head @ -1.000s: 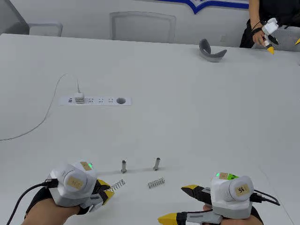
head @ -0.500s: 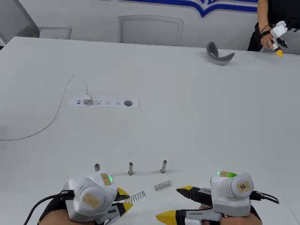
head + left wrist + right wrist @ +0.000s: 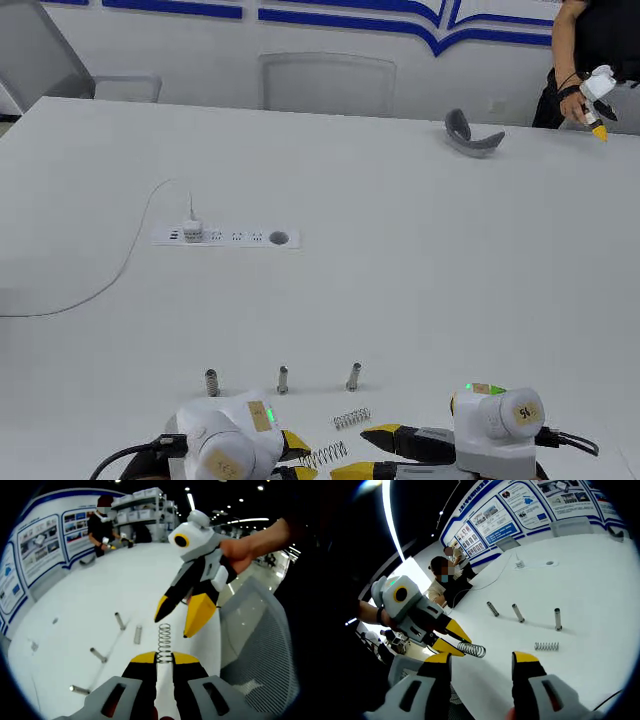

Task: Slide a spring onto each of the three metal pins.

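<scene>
On the white counter [image 3: 420, 260] stand three short metal pins [image 3: 283, 379]. A coiled wire spring [image 3: 212, 382] sleeves the leftmost pin. A second spring [image 3: 351, 418] lies loose. The left gripper [image 3: 159, 659] has its jaws closed on a third spring [image 3: 164, 639]. The right gripper [image 3: 482, 657] has its jaws wide apart and empty.

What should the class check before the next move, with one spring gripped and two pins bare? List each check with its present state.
1. Left gripper shut on the held spring: ok.
2. Right gripper open, holding nothing: ok.
3. Leftmost pin wears a spring: ok.
4. Middle pin and right pin bare, standing: ok.
5. Loose spring on the table, near the right pin: ok.
6. Held spring lined up over a bare pin: not ok; it points at the right gripper.
</scene>
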Available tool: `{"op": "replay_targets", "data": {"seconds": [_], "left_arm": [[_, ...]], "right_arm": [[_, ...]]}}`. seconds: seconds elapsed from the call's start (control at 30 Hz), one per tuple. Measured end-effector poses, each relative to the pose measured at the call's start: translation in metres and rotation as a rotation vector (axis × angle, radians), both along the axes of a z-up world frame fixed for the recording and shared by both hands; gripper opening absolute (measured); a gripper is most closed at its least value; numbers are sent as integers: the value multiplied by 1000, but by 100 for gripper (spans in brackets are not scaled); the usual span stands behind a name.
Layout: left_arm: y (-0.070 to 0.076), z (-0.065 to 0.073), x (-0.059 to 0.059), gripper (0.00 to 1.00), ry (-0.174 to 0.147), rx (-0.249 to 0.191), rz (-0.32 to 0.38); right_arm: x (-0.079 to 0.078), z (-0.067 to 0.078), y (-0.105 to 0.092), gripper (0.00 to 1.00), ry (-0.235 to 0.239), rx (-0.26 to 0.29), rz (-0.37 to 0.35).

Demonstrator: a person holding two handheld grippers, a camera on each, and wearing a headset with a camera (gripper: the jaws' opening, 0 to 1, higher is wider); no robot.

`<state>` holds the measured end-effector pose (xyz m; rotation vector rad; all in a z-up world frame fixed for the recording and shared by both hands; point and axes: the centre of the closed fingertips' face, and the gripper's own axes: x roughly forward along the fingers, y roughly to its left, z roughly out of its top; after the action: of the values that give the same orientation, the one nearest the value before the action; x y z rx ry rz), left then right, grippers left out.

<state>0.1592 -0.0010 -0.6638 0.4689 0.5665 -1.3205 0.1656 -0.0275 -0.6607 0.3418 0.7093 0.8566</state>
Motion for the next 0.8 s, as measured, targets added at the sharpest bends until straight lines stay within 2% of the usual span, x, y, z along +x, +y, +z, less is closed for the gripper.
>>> {"op": "replay_targets", "data": {"seconds": [0.1, 0.3, 0.47, 0.7, 0.8], "left_arm": [[-2, 2, -2, 11, -2, -3, -9], [-4, 3, -5, 11, -1, -5, -24], [-5, 4, -7, 11, -2, -7, -31], [-5, 4, -6, 10, 2, -8, -39], [-5, 5, -5, 10, 8, -10, -40]], "right_arm": [[0, 2, 3, 40, 12, 28, 1], [-1, 4, 10, 30, 58, 82, 3], [-3, 7, 14, 24, 87, 119, 11], [-3, 11, 13, 16, 106, 144, 11], [-2, 13, 14, 14, 136, 170, 22]]}}
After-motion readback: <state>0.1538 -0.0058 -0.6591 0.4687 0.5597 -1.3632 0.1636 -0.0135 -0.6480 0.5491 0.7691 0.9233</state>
